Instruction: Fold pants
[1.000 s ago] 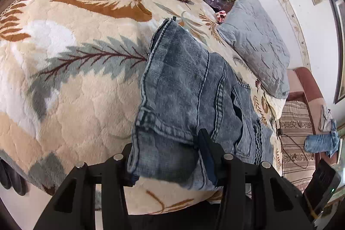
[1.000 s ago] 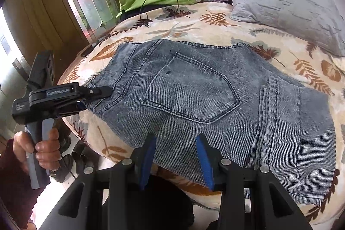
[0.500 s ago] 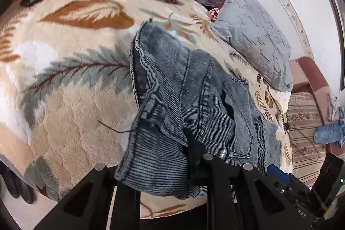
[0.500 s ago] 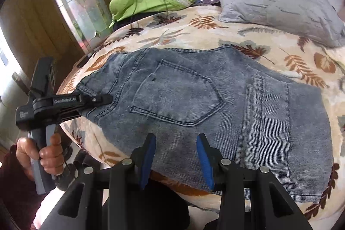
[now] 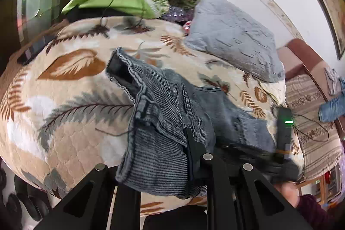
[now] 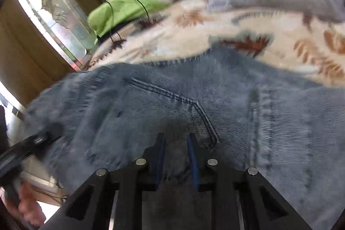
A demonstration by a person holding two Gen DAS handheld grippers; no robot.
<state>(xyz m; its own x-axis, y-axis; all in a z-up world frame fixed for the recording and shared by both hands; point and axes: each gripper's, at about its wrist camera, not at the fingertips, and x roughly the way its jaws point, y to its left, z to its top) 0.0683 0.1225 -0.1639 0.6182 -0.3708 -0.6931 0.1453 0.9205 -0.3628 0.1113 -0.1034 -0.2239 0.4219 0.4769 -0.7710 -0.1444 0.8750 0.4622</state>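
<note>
Leaf-print quilt [image 5: 71,126] covers the bed, a grey pillow [image 5: 232,36] at its far side. Jeans [image 5: 163,122] lie across the near edge. Your left gripper [image 5: 159,165] is clamped on the lifted waistband corner. Your right gripper [image 6: 175,156] stands parted over the denim near the back pocket [image 6: 172,105].

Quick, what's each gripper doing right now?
Left gripper: shut on the jeans, waistband end lifted.
Right gripper: open, fingers over the jeans' near edge, not clamped.
</note>
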